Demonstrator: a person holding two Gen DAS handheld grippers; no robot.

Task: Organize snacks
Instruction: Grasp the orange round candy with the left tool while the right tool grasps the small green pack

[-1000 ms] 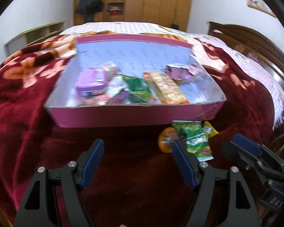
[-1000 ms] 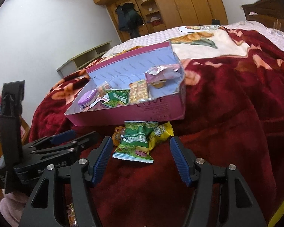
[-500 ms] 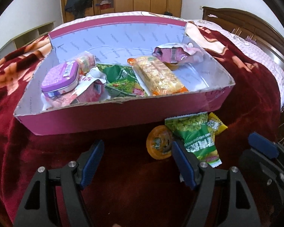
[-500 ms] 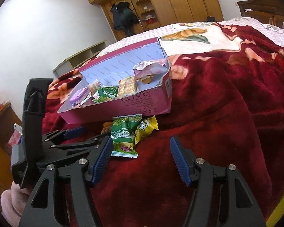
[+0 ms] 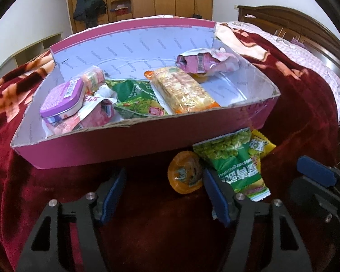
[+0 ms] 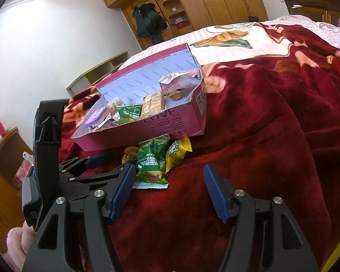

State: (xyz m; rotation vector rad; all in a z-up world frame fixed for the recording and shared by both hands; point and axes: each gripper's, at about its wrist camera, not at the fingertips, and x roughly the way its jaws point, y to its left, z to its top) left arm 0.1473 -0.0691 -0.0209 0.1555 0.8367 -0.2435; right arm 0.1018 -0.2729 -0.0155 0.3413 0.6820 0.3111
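Note:
A pink cardboard box [image 5: 115, 145] [image 6: 170, 124] sits on the red blanket and holds several snacks: a purple tin [image 5: 61, 99], a green packet [image 5: 136, 99], a cracker pack [image 5: 181, 90], a pink wrapper [image 5: 206, 62]. Outside its front wall lie an orange jelly cup [image 5: 184, 173] [image 6: 129, 154], a green pea packet [image 5: 235, 163] [image 6: 150, 161] and a yellow packet [image 5: 260, 145] [image 6: 176, 151]. My left gripper [image 5: 164, 192] is open, low over the blanket, its right finger beside the jelly cup. My right gripper [image 6: 166, 191] is open and empty, just before the green packet.
The red flowered blanket [image 6: 260, 136] covers the bed. A wooden headboard [image 5: 306, 29] stands at the right, a wardrobe [image 6: 215, 2] at the back wall. The left gripper's body [image 6: 56, 158] shows at the left of the right wrist view.
My left gripper has moved forward and down toward the box and the loose snacks. My right gripper has drawn back a little and tilted. Both stay open.

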